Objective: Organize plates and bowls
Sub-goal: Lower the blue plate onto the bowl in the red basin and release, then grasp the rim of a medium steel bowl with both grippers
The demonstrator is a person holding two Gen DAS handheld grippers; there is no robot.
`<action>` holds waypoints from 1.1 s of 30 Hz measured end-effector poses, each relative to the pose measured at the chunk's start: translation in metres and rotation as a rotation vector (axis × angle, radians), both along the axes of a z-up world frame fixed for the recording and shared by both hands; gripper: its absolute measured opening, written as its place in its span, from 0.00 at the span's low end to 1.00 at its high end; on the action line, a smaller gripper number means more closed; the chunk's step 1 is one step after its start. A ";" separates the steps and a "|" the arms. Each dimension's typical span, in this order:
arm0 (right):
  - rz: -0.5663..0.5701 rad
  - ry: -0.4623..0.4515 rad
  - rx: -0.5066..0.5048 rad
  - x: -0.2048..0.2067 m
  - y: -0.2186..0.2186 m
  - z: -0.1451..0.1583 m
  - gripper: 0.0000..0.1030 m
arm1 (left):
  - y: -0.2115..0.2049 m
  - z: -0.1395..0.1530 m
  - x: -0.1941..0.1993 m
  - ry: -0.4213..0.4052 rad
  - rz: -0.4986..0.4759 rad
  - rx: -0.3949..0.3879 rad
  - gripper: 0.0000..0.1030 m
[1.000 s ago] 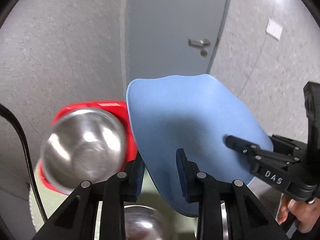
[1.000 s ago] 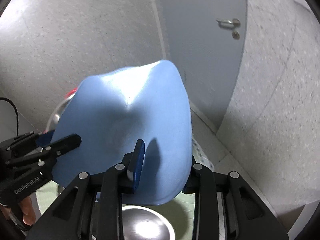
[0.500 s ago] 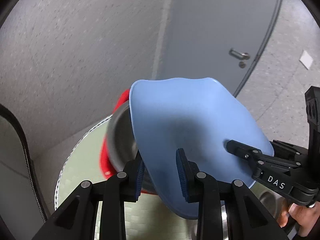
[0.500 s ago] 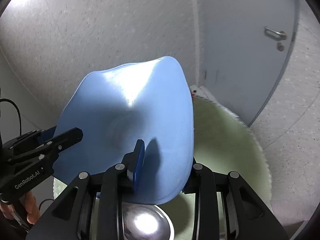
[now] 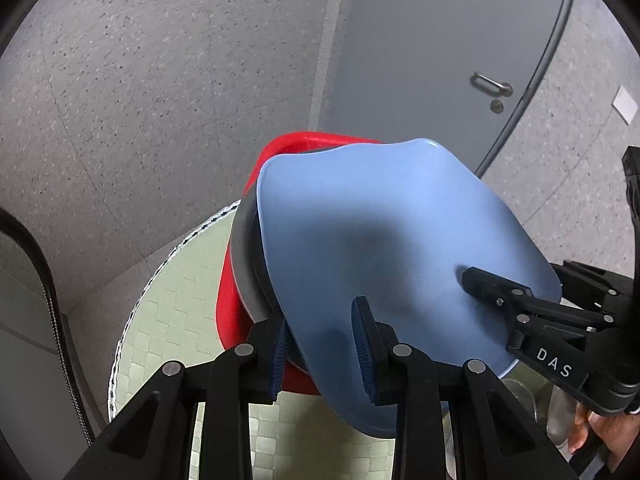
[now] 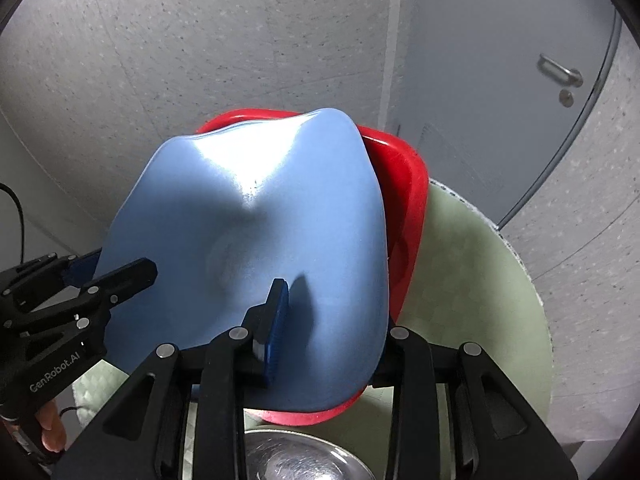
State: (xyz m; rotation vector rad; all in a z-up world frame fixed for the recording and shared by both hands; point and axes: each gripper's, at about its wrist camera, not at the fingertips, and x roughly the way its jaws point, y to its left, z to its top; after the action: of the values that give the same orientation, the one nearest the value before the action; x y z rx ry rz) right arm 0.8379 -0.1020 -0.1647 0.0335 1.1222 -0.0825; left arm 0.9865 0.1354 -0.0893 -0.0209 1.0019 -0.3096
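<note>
Both grippers hold one light blue plate [image 5: 384, 240] by its near rim, tilted over a red plate [image 5: 228, 312] with a steel bowl [image 5: 244, 264] in it. My left gripper [image 5: 322, 344] is shut on the blue plate's edge. My right gripper [image 6: 332, 320] is shut on the same blue plate [image 6: 256, 240] at its other side; its right finger is hidden behind the plate. The red plate [image 6: 404, 216] shows under and right of the blue one in the right wrist view. Each gripper also appears in the other's view.
The dishes stand on a round table with a pale green checked cloth [image 6: 480, 280]. A second steel bowl [image 6: 304, 460] lies at the near edge. Glassware [image 5: 556, 412] stands at the right. Grey walls and a door [image 5: 440, 60] are close behind.
Both grippers have carried the blue plate forward and down towards the red plate and steel bowl; it now covers most of the bowl. The grip on the plate is unchanged.
</note>
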 end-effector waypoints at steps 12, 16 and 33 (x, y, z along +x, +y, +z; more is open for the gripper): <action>-0.020 -0.012 -0.072 -0.012 0.011 0.003 0.59 | -0.002 0.005 -0.005 -0.023 -0.005 0.031 0.39; -0.051 -0.064 -0.043 -0.024 0.006 0.022 0.68 | 0.004 0.012 -0.015 -0.062 0.001 0.032 0.56; -0.215 -0.054 0.056 -0.134 -0.020 0.027 0.72 | -0.004 0.011 -0.122 -0.086 -0.176 -0.011 0.68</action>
State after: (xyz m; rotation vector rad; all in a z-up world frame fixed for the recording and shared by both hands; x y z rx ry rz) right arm 0.7038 -0.1220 -0.1375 0.2054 1.0638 -0.2406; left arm 0.8646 0.1311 -0.0781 0.0698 0.9187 -0.4732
